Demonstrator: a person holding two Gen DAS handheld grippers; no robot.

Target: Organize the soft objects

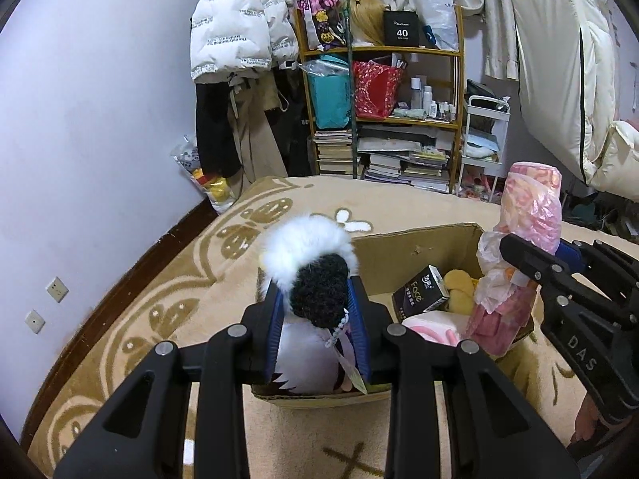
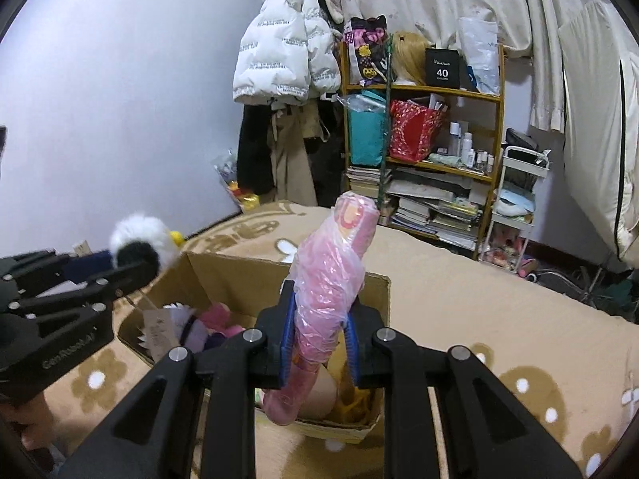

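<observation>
Fluffy white-and-black plush toy (image 1: 309, 275) is pinched by the left gripper (image 1: 317, 319); the right gripper (image 2: 319, 329) clamps a plastic-wrapped pink roll (image 2: 331, 279) above the cardboard box (image 1: 419, 239).

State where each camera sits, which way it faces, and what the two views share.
Left wrist: on the left gripper, facing forward over the cardboard box; its fingers clamp a black-and-white plush; right gripper shows.
Right wrist: on the right gripper, clamping a pink bagged roll; left gripper shows.
Shared: box, bookshelf, white jacket.
</observation>
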